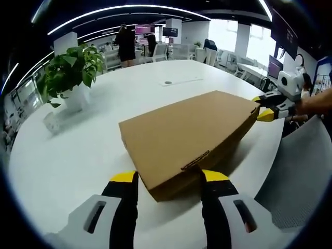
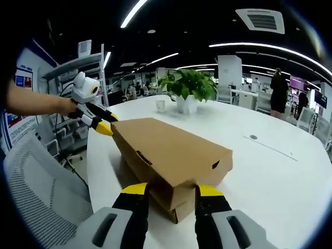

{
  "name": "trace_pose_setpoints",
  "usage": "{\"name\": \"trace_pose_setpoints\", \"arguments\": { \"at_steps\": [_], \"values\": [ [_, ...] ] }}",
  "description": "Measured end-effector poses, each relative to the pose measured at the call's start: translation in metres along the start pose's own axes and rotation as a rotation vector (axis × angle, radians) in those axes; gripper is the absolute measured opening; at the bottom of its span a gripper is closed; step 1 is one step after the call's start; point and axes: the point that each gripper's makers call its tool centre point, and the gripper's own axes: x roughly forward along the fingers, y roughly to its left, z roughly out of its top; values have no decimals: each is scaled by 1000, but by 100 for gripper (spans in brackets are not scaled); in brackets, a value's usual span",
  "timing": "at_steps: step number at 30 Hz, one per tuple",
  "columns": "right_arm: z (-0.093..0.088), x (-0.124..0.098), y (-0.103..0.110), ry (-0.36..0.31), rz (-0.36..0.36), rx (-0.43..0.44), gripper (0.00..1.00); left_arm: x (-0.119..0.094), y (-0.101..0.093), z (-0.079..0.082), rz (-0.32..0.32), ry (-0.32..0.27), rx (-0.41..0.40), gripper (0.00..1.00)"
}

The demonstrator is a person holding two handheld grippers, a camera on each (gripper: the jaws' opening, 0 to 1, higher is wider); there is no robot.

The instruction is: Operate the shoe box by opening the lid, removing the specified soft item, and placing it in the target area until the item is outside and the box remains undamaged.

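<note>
Left gripper view: both tongs (image 1: 168, 179) (image 2: 168, 191) wide, straddling opposite corners of the closed shoe box (image 1: 189, 132).

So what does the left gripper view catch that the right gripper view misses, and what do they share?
Left gripper view alone: the box's latch tab on the near edge, between that gripper's spread jaws.

Right gripper view alone: the lid raised off the base at the near corner, an oval slot in the lid's side, and a ceiling vent.

Both: the cardboard shoe box, the white table, the potted plant, the mesh chair, and one gripper at each end of the box: left gripper, right gripper.
</note>
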Motion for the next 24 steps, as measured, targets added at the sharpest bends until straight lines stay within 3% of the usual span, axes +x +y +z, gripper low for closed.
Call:
{"name": "trace_pose_setpoints", "arguments": {
  "at_steps": [24],
  "values": [
    [39,-14,-5,-62,8,-50,33,-20,2,41,-11,-101,-28,51]
  ]
}}
